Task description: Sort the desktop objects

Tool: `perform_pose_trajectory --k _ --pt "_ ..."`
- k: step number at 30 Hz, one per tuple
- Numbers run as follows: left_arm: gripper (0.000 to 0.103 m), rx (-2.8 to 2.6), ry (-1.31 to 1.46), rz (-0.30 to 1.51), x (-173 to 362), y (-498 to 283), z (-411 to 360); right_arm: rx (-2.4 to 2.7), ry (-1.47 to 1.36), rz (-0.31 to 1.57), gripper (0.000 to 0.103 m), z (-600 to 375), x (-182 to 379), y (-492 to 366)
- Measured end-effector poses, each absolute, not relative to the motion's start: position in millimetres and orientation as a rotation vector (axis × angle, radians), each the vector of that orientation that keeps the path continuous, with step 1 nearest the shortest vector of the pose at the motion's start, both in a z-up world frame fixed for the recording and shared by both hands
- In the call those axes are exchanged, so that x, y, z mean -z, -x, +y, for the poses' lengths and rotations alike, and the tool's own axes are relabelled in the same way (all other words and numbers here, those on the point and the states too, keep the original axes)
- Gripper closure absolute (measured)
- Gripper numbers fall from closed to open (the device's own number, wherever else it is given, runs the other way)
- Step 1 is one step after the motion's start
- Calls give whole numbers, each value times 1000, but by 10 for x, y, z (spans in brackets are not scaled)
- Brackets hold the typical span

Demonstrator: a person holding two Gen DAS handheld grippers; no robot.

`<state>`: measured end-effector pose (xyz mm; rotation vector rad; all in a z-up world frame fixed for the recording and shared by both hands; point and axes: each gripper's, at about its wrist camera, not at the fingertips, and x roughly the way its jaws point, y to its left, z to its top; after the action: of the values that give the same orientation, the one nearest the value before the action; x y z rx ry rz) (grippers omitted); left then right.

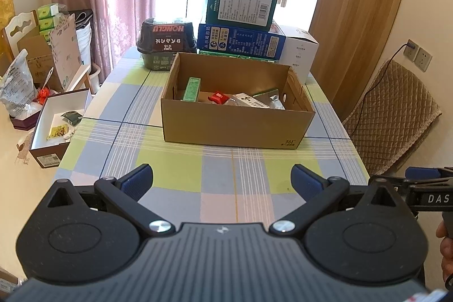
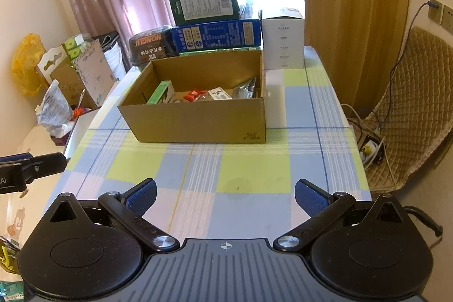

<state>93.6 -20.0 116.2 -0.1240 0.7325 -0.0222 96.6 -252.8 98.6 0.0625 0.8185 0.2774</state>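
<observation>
Evidently we hold the left gripper point(image 1: 222, 179) and right gripper point(image 2: 225, 194) wide open and empty over the near tablecloth point(image 2: 254, 177), since the small packets point(image 1: 218, 97) already lie in the cardboard box point(image 1: 237, 126) farther back.

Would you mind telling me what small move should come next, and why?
Probably ease the left gripper forward toward the cardboard box. Both grippers are open and empty, hovering over bare tablecloth, while the loose items, such as the red packet, lie inside that box, out of reach.
</observation>
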Motion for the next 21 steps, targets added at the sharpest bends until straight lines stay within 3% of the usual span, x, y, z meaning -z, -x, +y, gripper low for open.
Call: perform_pose_trajectory --k 21 --pt "1 61 151 710 -1077 -925 -196 -274 -61 834 2 -2511 -883 -976"
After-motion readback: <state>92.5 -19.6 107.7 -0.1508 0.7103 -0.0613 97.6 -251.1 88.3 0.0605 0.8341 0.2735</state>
